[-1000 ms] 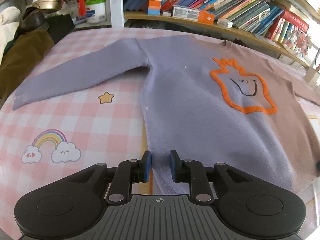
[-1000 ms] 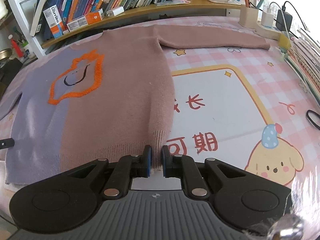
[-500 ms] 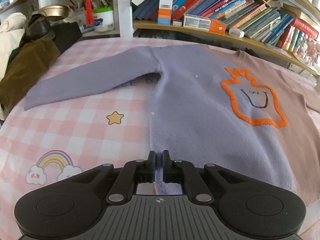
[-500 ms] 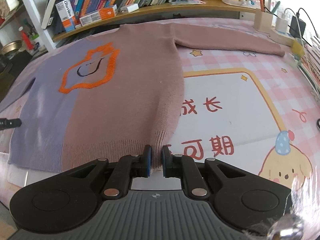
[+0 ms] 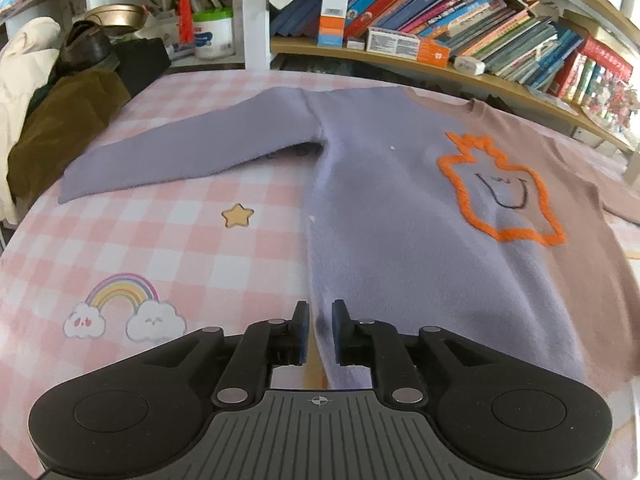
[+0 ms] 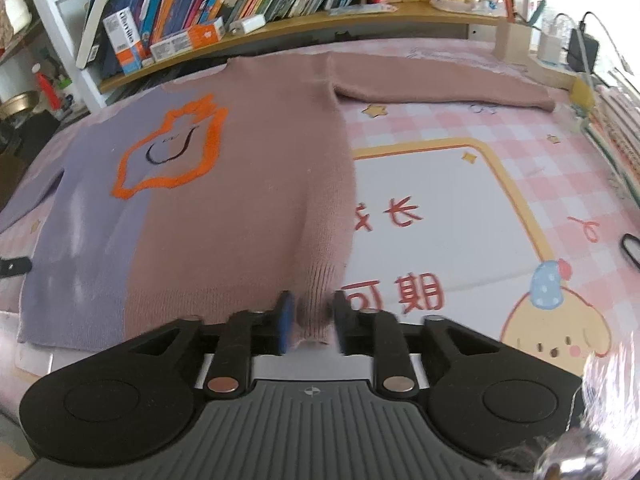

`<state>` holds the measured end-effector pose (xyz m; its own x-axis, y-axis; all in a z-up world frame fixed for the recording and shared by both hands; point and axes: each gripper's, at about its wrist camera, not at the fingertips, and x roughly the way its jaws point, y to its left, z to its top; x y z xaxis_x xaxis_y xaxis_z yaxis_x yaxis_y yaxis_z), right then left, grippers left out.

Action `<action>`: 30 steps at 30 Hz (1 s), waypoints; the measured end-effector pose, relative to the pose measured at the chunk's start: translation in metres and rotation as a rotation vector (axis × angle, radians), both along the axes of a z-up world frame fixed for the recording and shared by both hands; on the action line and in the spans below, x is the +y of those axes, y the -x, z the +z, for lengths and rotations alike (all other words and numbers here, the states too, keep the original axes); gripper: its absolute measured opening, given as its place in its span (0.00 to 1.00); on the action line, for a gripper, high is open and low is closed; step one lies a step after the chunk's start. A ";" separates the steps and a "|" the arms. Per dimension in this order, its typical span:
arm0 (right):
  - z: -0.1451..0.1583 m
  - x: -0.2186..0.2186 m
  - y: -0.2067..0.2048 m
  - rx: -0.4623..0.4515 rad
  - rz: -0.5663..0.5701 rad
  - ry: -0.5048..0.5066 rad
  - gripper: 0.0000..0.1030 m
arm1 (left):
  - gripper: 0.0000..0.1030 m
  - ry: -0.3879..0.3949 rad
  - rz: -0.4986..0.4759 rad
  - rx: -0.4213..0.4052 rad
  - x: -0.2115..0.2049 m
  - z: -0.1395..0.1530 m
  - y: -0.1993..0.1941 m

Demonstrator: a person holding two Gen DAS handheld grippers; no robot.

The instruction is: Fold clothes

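Observation:
A sweater point(image 5: 400, 216), lilac on one half and dusty pink on the other point(image 6: 248, 216), lies flat and face up on the table, both sleeves spread out. An orange outlined figure point(image 5: 500, 196) marks its chest. My left gripper point(image 5: 320, 332) sits at the lilac hem corner with its jaws parted, the fabric edge lying between the fingers. At the pink hem corner my right gripper point(image 6: 312, 320) stands open; the ribbed hem point(image 6: 320, 280) bunches up between its blurred fingers.
The pink checked table cover point(image 5: 160, 248) carries rainbow, star and dog prints. Bookshelves point(image 5: 460, 32) run along the back. A heap of brown and cream clothes point(image 5: 48, 128) lies far left. Chargers and cables point(image 6: 576, 48) sit far right, beside stacked books point(image 6: 620, 132).
The left jaws closed at the lilac hem half a second ago and have parted again. The right jaws, narrow on the pink hem before, have spread wider. The sweater sits slightly farther away.

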<state>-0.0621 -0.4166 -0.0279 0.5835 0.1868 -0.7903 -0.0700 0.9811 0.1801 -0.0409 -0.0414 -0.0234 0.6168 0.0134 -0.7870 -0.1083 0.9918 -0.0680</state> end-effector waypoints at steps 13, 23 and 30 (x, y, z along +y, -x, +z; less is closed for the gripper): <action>0.001 -0.005 0.008 -0.023 0.017 -0.016 0.10 | 0.05 0.030 0.000 0.004 -0.014 -0.004 0.026; 0.001 -0.008 0.009 -0.021 0.014 -0.023 0.16 | 0.12 0.001 0.007 -0.015 -0.018 0.003 0.033; 0.013 -0.007 0.018 -0.068 -0.008 0.002 0.66 | 0.55 -0.042 0.006 -0.051 -0.031 0.014 0.045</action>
